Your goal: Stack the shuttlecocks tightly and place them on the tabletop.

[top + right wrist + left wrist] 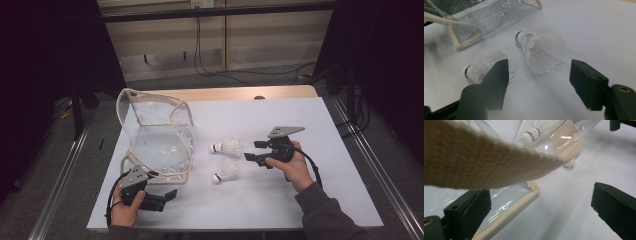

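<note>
Two white feather shuttlecocks lie on the table: the far shuttlecock (pixel 227 147) and the near shuttlecock (pixel 225 172), both with corks pointing left. My right gripper (pixel 252 150) stands open just right of them, jaws aimed left. In the right gripper view the far shuttlecock (pixel 541 50) lies ahead between the jaws, untouched, and the near shuttlecock (pixel 482 68) sits partly behind the left jaw. A clear plastic bag (pixel 157 135) with beige trim stands left of them. My left gripper (pixel 162 185) is open at the bag's near corner, where the beige strap (pixel 486 162) crosses just above its jaws.
The white table top (pixel 300 200) has free room on its right and near sides. Its front edge runs close under both hands. Through the bag's wall the left gripper view shows a shuttlecock cork (pixel 530 135).
</note>
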